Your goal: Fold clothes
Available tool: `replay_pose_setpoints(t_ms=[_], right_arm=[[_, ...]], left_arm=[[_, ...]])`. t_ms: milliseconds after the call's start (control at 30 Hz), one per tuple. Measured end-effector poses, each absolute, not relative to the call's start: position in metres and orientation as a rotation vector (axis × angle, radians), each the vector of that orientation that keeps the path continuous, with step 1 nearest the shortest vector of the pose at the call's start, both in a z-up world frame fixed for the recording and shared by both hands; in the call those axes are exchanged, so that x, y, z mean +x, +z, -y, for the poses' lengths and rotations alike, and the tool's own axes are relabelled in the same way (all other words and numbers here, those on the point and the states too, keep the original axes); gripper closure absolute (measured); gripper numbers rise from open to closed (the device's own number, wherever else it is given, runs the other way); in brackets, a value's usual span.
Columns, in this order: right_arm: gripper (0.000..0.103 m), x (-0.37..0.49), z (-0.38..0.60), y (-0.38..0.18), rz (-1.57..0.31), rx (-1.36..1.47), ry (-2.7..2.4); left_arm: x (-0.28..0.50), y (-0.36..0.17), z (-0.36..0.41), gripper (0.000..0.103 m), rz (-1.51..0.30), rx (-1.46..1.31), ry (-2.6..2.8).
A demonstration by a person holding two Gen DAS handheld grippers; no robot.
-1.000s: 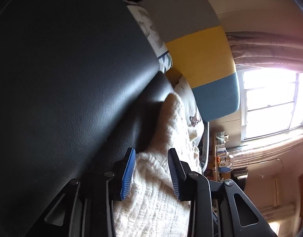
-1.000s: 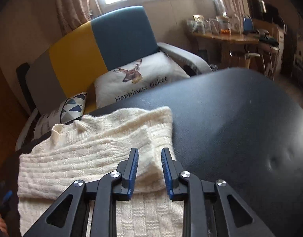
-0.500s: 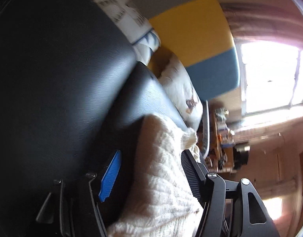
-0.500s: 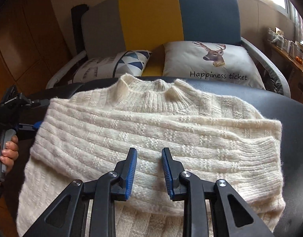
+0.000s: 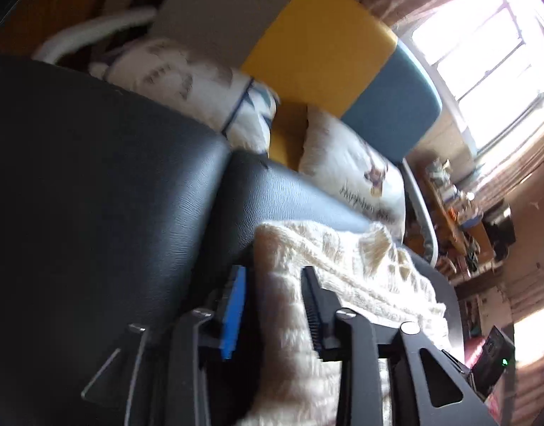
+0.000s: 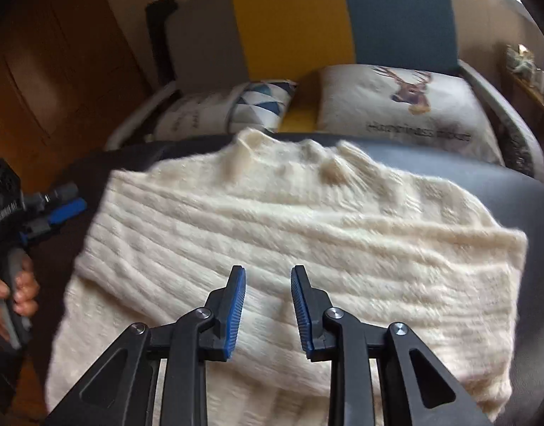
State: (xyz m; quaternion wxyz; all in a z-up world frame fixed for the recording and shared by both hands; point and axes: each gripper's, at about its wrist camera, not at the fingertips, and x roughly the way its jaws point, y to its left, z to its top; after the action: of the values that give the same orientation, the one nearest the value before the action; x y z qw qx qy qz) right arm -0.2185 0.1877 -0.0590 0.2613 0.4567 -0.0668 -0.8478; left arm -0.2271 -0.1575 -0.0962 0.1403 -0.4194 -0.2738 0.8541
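Note:
A cream knitted sweater [image 6: 289, 234] lies on a black leather surface [image 6: 502, 184], folded into a wide band with its collar at the far edge. My right gripper [image 6: 266, 273] is open and hovers over the sweater's near middle, holding nothing. My left gripper [image 5: 273, 277] is open at the sweater's left edge [image 5: 282, 305], with the knit between its fingers. The left gripper also shows at the far left of the right wrist view [image 6: 55, 213], held in a hand.
Behind the black surface [image 5: 94, 184] stands a grey, yellow and blue sofa [image 6: 289, 17] with a deer cushion [image 6: 407, 103] and a triangle-pattern cushion [image 6: 261, 103]. A cluttered desk [image 5: 460, 206] and a bright window [image 5: 485, 53] are at the right.
My left gripper slid back along the sweater's edge and its jaws narrowed from wide open. My right gripper drew back from the right edge to the middle, staying open.

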Motion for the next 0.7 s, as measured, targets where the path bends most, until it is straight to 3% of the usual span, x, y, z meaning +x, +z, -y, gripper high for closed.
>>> replay_pose_setpoints(t_ms=[33, 200, 367, 500, 700], right_arm=[[0.072, -0.229, -0.182, -0.051, 0.256, 1.218, -2.196], [0.061, -0.303, -0.125, -0.040, 0.514, 1.229, -1.771], [0.060, -0.365, -0.054, -0.073, 0.393, 1.410, -1.583], [0.060, -0.386, -0.020, -0.105, 0.301, 1.541, -1.408], [0.058, -0.365, 0.031, -0.092, 0.212, 1.431, -1.134]], left_arm=[[-0.213, -0.093, 0.156, 0.050, 0.794, -1.162, 2.443], [-0.170, -0.090, 0.130, 0.050, 0.717, -1.049, 2.314], [-0.168, -0.119, 0.112, 0.050, 0.651, -1.154, 2.262], [-0.167, -0.140, 0.117, 0.052, 0.759, -1.165, 2.223], [-0.167, -0.147, 0.120, 0.054, 0.820, -1.160, 2.201]])
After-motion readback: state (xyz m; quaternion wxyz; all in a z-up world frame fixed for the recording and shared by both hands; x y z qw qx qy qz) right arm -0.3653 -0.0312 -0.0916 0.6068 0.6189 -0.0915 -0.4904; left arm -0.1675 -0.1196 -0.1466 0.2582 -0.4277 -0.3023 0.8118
